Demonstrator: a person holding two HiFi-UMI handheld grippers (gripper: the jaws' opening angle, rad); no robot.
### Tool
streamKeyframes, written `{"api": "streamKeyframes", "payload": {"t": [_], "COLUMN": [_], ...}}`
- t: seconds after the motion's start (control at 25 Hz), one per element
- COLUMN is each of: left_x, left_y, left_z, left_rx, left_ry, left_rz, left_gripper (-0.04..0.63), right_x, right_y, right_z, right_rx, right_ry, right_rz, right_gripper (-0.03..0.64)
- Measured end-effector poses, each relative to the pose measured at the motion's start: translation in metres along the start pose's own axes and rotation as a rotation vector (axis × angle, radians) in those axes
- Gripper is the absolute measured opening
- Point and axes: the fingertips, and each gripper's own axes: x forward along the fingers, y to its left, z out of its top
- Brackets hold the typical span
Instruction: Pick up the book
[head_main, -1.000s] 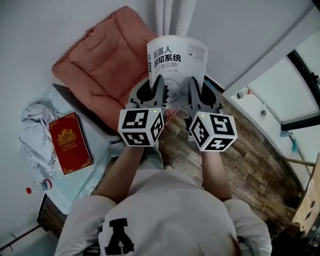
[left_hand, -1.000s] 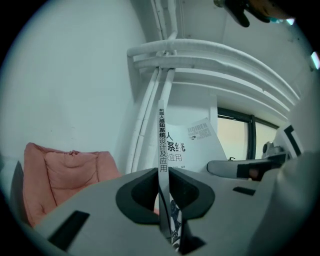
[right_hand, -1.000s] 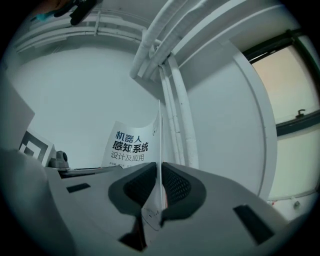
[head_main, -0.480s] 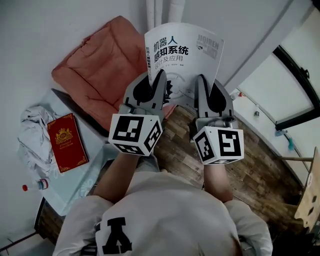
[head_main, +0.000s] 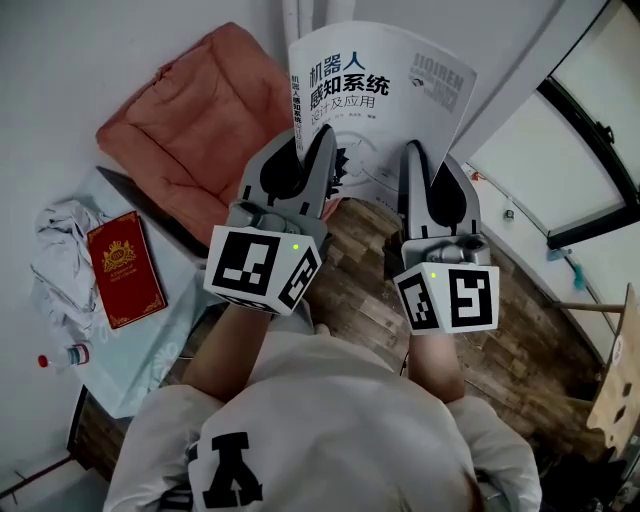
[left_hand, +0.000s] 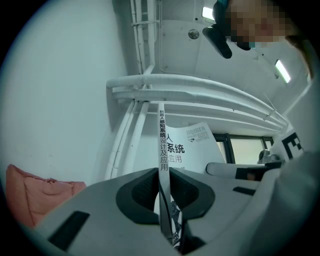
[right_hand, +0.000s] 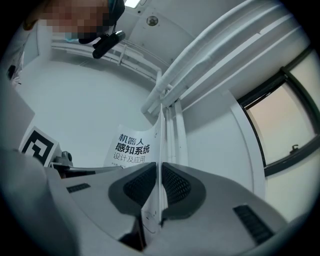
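Observation:
A white paperback book (head_main: 385, 100) with black Chinese title print is held up in the air in front of me, cover towards the head camera. My left gripper (head_main: 318, 150) is shut on its spine side, and the spine (left_hand: 163, 150) runs straight up between the jaws in the left gripper view. My right gripper (head_main: 420, 165) is shut on the book's opposite edge (right_hand: 159, 165), which stands thin between its dark pads. The book's cover (right_hand: 131, 150) bows slightly to the left of that grip.
A salmon cushion (head_main: 190, 130) lies at the upper left. A red hardcover book (head_main: 123, 268) rests on a pale cloth-covered table (head_main: 150, 360) beside crumpled white fabric (head_main: 60, 250) and a small bottle (head_main: 62, 357). Wooden floor (head_main: 520, 330) and a window frame (head_main: 590, 120) are at right.
Both grippers have lifted the white book higher and nearer the head camera, so it now looks larger and sits higher in the head view. The grip on both edges is unchanged.

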Motion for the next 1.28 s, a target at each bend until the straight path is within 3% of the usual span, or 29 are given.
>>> {"api": "streamKeyframes", "payload": {"t": [0.24,0.76,1.08,1.28], "left_x": [0.003,0.003,0.002,0.000], "left_y": [0.003,0.003,0.001,0.003], "left_z": [-0.005,-0.008,-0.007,0.000], "left_rx": [-0.009,-0.056,-0.056,-0.009], "left_ry": [0.028,0.054,0.081,0.071], "left_rz": [0.030,-0.018,0.016,0.074], "left_gripper": [0.048,0.048,0.048,0.048], "right_x": [0.005,0.004,0.006,0.011], "right_y": [-0.002,-0.003,-0.005,-0.005], "right_z": [-0.004,-0.005,-0.006,-0.006], "right_rx": [0.003,-0.014,0.011,0.037], "right_ry": [0.039,0.067,0.086,0.066], "right_rz": [0.047,0.024,0.061,0.125], "right_gripper": [0.058,0.058,0.058,0.058]}}
